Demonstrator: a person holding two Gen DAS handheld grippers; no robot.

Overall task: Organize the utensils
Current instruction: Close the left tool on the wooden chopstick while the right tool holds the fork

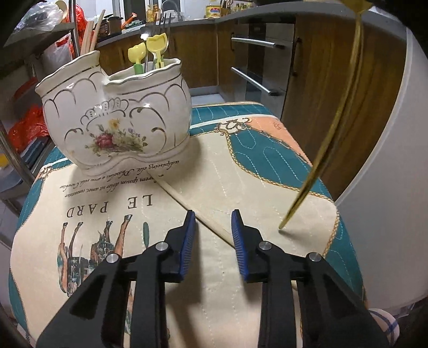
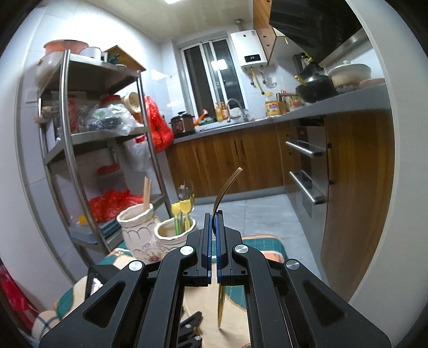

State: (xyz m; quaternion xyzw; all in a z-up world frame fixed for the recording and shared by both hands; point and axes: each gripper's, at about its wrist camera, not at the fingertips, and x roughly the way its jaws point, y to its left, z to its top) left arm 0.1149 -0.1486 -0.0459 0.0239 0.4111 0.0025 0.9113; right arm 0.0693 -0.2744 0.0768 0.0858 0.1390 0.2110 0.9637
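The right tool (image 2: 213,214) is clamped shut on a gold utensil (image 2: 223,191), most likely a fork or spoon, gripping it partway along its length. The curved head rises above the tool's fingers and the slim handle hangs straight down below them. In the left wrist view, the handle's tip appears to touch or sit just above the patterned cloth (image 1: 267,166) covering the desk, off to the right of the left tool.

The left tool (image 1: 212,227) is spread wide and holds nothing. Its blue pads hover just above the cloth, one on each side of a single pale chopstick (image 1: 192,207) that lies flat and runs diagonally away toward the holder.

Ahead and to the left of the left tool stands a white ceramic holder (image 1: 117,117) with gold trim, a flower design and two compartments. The taller compartment holds wooden chopsticks (image 1: 92,34). The lower one holds yellow-topped picks (image 1: 156,44) and a metal fork (image 1: 163,22).

The task looks well advanced but unfinished. Most utensils already stand in the holder. Two remain outside it: the gold utensil, lifted but not yet placed, and the chopstick on the cloth, not yet gripped. No other loose utensils show on the visible part of the desk.
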